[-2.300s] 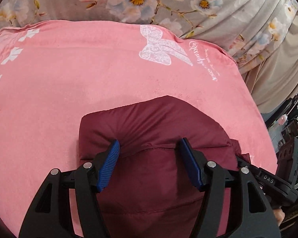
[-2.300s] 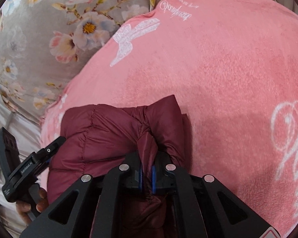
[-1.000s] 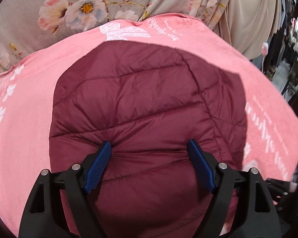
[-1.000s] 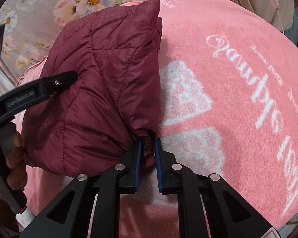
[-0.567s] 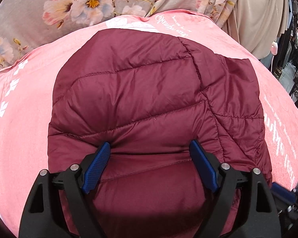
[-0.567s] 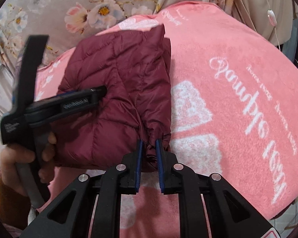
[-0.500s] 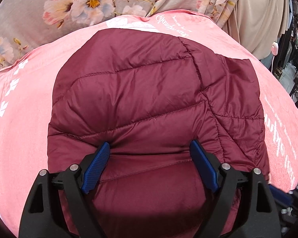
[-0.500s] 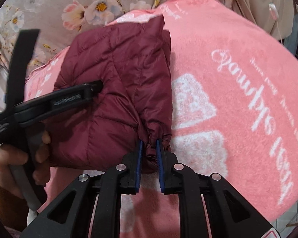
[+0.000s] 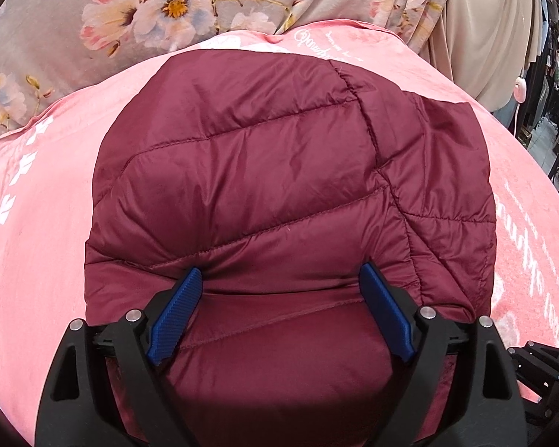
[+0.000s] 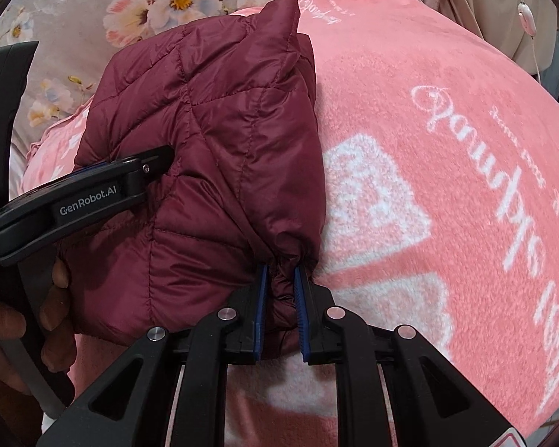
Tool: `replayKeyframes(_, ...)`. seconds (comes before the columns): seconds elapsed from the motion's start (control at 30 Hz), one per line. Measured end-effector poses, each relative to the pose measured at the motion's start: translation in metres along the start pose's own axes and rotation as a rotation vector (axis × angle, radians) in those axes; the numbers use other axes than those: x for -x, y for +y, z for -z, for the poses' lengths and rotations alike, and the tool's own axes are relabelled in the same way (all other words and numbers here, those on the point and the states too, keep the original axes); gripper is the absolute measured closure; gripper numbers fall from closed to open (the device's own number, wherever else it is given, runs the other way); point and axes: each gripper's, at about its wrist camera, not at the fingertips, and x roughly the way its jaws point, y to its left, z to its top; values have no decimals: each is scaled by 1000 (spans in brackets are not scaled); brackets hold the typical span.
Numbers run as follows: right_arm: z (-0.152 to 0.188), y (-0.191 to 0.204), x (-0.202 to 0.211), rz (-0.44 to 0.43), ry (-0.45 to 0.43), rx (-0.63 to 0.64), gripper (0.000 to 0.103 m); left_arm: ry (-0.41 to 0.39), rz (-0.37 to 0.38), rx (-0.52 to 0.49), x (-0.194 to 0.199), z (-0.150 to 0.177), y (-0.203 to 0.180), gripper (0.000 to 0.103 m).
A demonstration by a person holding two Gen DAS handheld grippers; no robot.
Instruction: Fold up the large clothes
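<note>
**Here: jacket folded on the pink blanket**

The maroon quilted jacket point(image 9: 290, 186) lies folded on the pink blanket point(image 10: 447, 186). The left tongs point(image 9: 281, 309) stand wide, blue pads spread over the jacket's near edge at 6 o'clock. The right tongs point(image 10: 279, 298) are narrow, pinching the jacket's gathered cuff. Floral fabric point(image 9: 167, 7) lies at 12 o'clock.

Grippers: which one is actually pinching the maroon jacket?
The right gripper: its jaws are shut on a bunched edge of the jacket. The left gripper has its jaws spread wide, resting over the jacket.
</note>
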Motion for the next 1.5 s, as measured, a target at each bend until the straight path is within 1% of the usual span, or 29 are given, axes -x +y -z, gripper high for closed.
replayKeyframes(0.13, -4, 0, -2, -6, 7, -5, 90, -7, -11, 3, -3, 0, -1, 17)
replayKeyframes(0.23, -12, -2, 4, 4, 27, -14, 89, -5, -12, 5, -3, 1, -1, 17)
replayKeyframes(0.27, -12, -2, 14, 18, 15, -18, 86, -3, -11, 5, -3, 0, 0, 17)
replayKeyframes(0.33, -14, 1, 35, 34, -42, -16, 86, 5, -9, 8, -1, -1, 0, 17)
replayKeyframes(0.4, -18, 6, 55, 33, -100, -11, 86, 11, -7, 9, 0, -2, 1, 17)
replayKeyframes(0.47, -23, 13, 61, 30, -123, 13, 86, 12, -6, 9, 0, -2, 3, 17)
replayKeyframes(0.5, -26, 16, 58, 39, -119, 26, 86, 12, -6, 10, 0, -2, 3, 17)
replayKeyframes(0.53, -27, 16, 48, 46, -95, 31, 86, 13, -5, 11, 0, -3, 3, 17)
replayKeyframes(0.63, -26, 7, 15, 3, -5, -2, 86, 15, -3, 11, 0, -3, 4, 17)
replayKeyframes(0.67, -25, 5, 7, -6, 0, -12, 86, 15, -2, 11, 0, -3, 4, 17)
replayKeyframes(0.73, -29, 7, 6, 9, 4, -5, 86, 16, -5, 8, 0, -3, 4, 17)
replayKeyframes(0.8, -32, 8, 14, 10, -3, -4, 86, 15, -12, 3, -1, -3, 3, 17)
replayKeyframes(0.87, -35, 3, 30, -29, -37, -40, 85, 20, -6, 11, -1, -4, 6, 17)
replayKeyframes(0.9, -37, -1, 37, -45, -57, -68, 82, 23, 1, 18, 1, -5, 7, 17)
replayKeyframes(0.93, -39, -8, 43, -58, -74, -95, 71, 24, 10, 27, 4, -5, 9, 18)
replayKeyframes(0.97, -40, -12, 46, -69, -85, -112, 58, 24, 20, 41, 9, -5, 13, 18)
replayKeyframes(1.03, -47, -20, 47, -96, -92, -142, 48, 21, 30, 68, 19, -5, 21, 16)
replayKeyframes(1.13, -57, -22, 36, -130, -60, -171, 43, 7, 41, 120, 35, -5, 37, 11)
replayKeyframes(1.17, -57, -23, 32, -143, -51, -181, 41, 1, 43, 135, 39, -6, 43, 10)
replayKeyframes(1.27, -57, -18, 17, -172, -12, -201, 37, -6, 52, 208, 52, -8, 69, 7)
replayKeyframes(1.4, -52, -16, -6, -206, 33, -231, 32, 35, 96, 329, 53, -3, 109, 6)
replayKeyframes(1.47, -48, -20, -13, -221, 46, -251, 27, 62, 102, 377, 48, 3, 124, 6)
replayKeyframes(1.5, -46, -22, -16, -232, 53, -263, 26, 74, 100, 394, 45, 6, 129, 6)
